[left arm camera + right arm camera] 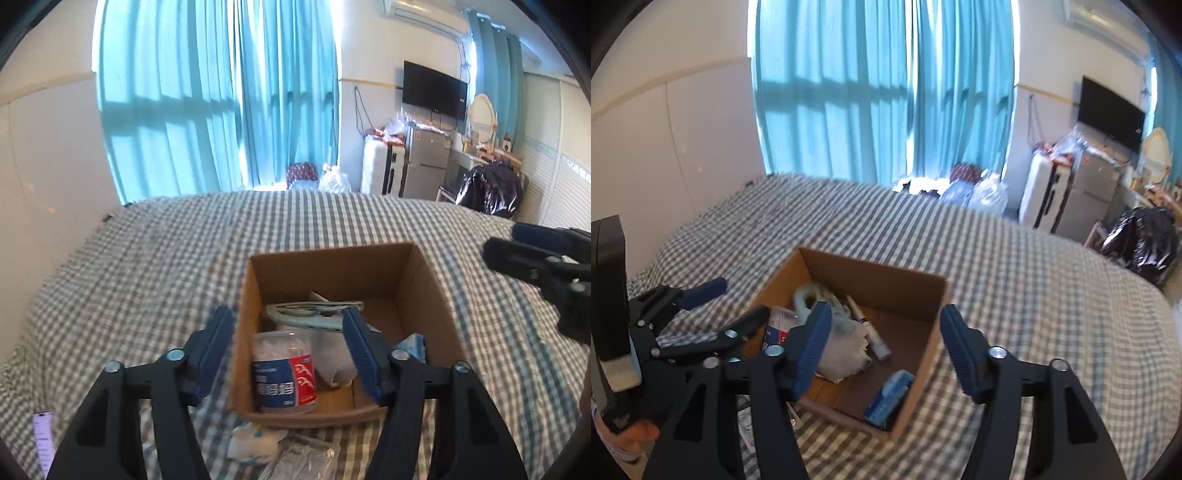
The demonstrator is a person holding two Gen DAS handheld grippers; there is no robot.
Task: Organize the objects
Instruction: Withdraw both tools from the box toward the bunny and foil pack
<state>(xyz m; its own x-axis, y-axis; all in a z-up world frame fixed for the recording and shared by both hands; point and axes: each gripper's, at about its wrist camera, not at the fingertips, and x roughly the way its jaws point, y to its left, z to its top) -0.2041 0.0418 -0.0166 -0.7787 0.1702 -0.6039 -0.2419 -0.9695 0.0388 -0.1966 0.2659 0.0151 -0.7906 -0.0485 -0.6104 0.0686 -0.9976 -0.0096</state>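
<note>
An open cardboard box sits on the checked bed; it also shows in the right wrist view. Inside are a clear tub of cotton swabs, a pale looped object, crumpled white wrapping, a pen-like tube and a blue packet. My left gripper is open and empty, hovering over the box's near left corner. My right gripper is open and empty above the box's near side. Each gripper shows in the other's view, the right one and the left one.
White plastic packets lie on the bed just in front of the box. A purple strip lies at the bed's left. Blue curtains, a small fridge and a black bag stand beyond the bed.
</note>
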